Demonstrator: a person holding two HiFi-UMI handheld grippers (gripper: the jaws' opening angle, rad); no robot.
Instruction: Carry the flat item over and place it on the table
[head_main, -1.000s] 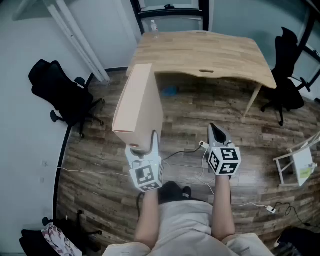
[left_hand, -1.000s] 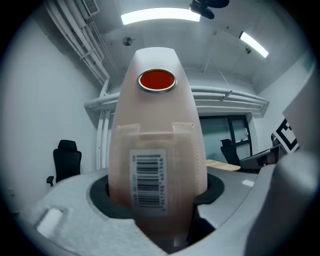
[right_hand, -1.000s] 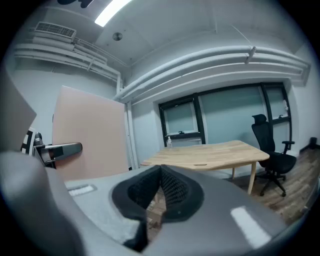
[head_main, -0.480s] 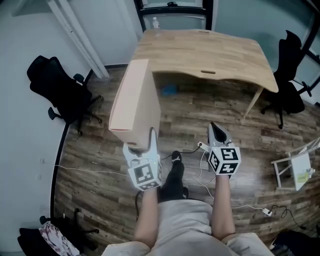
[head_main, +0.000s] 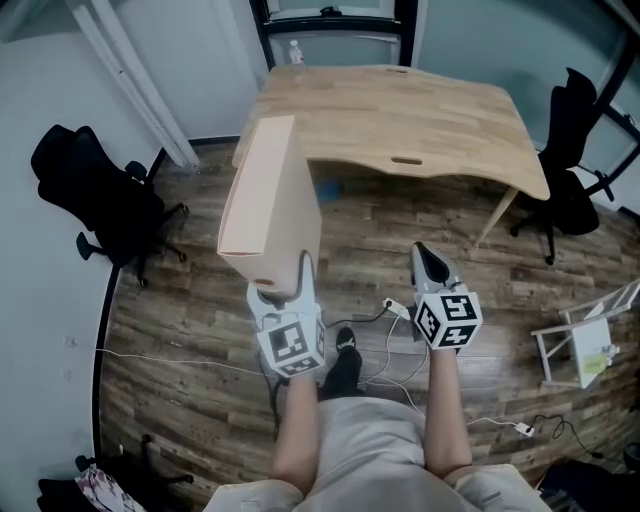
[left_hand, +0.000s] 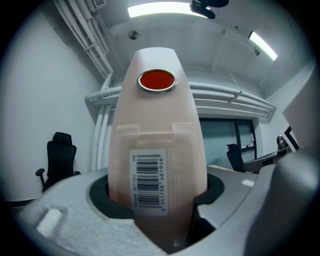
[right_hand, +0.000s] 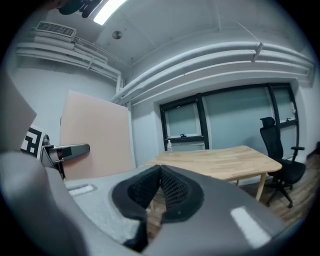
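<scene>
Closer than a second ago, the wooden table (head_main: 420, 115) fills more of my head view, and the black chair (head_main: 95, 185) to its left has slid outward. My left gripper (head_main: 284, 282) pinches the flat pink box (head_main: 270, 190) by its near end. The box stands on edge, short of the table's near-left corner. My right gripper (head_main: 425, 258) — jaws pressed together, empty — also sits short of the table.
</scene>
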